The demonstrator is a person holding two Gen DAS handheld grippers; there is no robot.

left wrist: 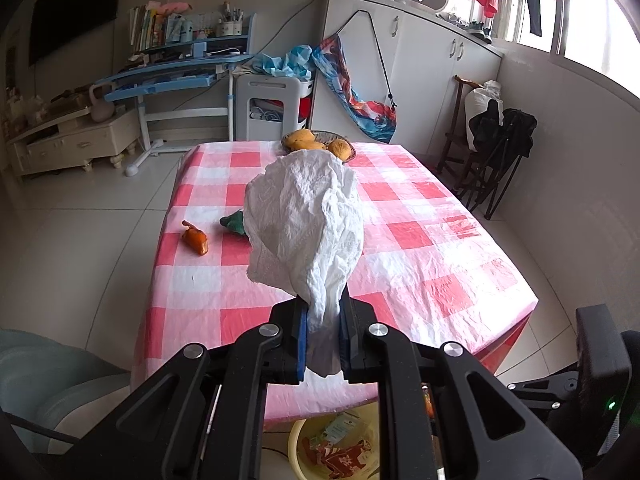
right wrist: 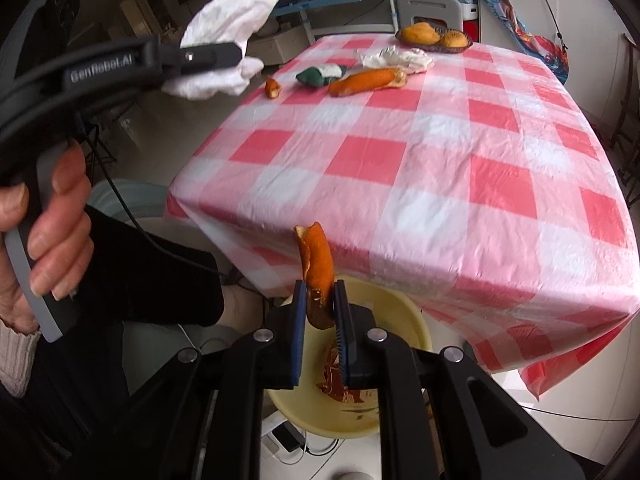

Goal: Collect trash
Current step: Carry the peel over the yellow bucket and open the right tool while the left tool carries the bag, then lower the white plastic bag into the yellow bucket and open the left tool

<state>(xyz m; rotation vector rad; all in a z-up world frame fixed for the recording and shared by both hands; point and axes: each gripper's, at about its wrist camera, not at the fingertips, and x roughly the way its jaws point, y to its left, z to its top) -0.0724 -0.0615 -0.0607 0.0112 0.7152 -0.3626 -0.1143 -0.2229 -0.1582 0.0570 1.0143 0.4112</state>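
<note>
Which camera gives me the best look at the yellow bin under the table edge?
The right wrist view. It shows the yellow bin right below the right tongs, which grip an orange peel, with rim, inner wall and wrappers inside visible. The left wrist view shows only a slice of the bin between the tong arms.

My surface [right wrist: 420, 168], under a pink-and-white checked cloth, carries several things toward its far end. In my right wrist view, a basket of yellow fruit [right wrist: 434, 37] sits at about one o'clock by the far edge. Just nearer lies a crumpled white tissue [right wrist: 400, 58], with a long orange peel [right wrist: 366, 80] touching it. A green-and-white wrapper [right wrist: 320, 73] lies beside that at twelve o'clock, and a small orange peel scrap [right wrist: 273, 88] at eleven. On the floor [right wrist: 532, 432] below the near edge stands a yellow basin [right wrist: 404, 324].
</note>
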